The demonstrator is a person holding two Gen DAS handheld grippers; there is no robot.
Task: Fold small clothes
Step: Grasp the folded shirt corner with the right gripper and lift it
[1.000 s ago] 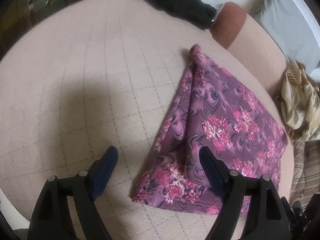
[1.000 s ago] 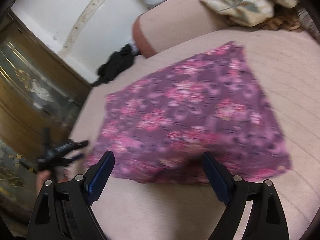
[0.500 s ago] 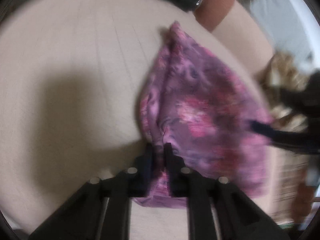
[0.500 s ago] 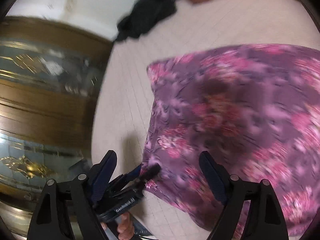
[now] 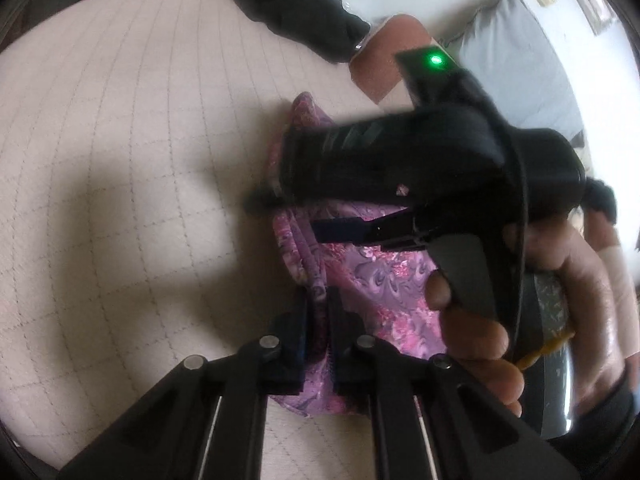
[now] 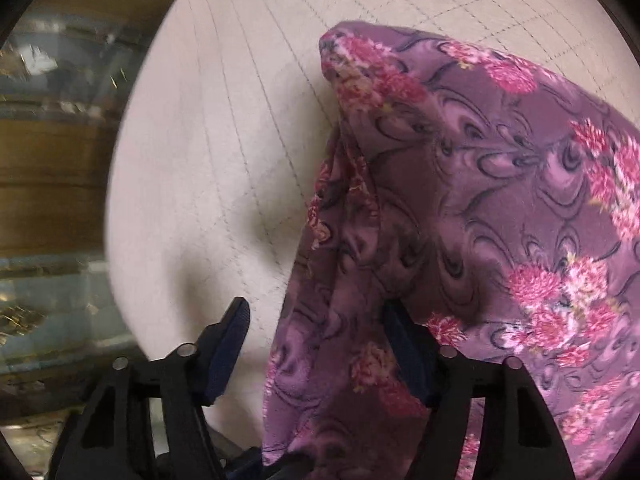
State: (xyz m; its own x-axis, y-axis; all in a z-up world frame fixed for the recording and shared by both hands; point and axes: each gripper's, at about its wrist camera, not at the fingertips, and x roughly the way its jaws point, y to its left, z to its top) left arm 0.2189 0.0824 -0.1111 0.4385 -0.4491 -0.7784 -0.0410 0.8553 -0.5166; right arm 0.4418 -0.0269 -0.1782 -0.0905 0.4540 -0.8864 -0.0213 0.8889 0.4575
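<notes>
A purple floral garment (image 5: 380, 280) lies on a pale pink quilted bed cover (image 5: 120, 140). My left gripper (image 5: 318, 312) is shut on the garment's bunched near edge, which hangs slightly lifted between the pads. My right gripper (image 6: 320, 344) points down over the same edge further along. Its jaws are closing with a raised fold of the garment (image 6: 460, 200) between them, and a gap still shows beside the left pad (image 6: 228, 352). In the left wrist view the right gripper (image 5: 296, 216) reaches across the cloth, held by a hand (image 5: 480, 340).
A black garment (image 5: 296, 12) lies at the bed's far edge beside a rust-coloured bolster (image 5: 384, 64) and a grey pillow (image 5: 512, 60). A wooden glass-fronted cabinet (image 6: 52, 160) stands past the bed's left side.
The left gripper closed on the garment's near edge and raised it a little. The right gripper swung across the cloth to that same edge, and its jaws have narrowed around a fold.
</notes>
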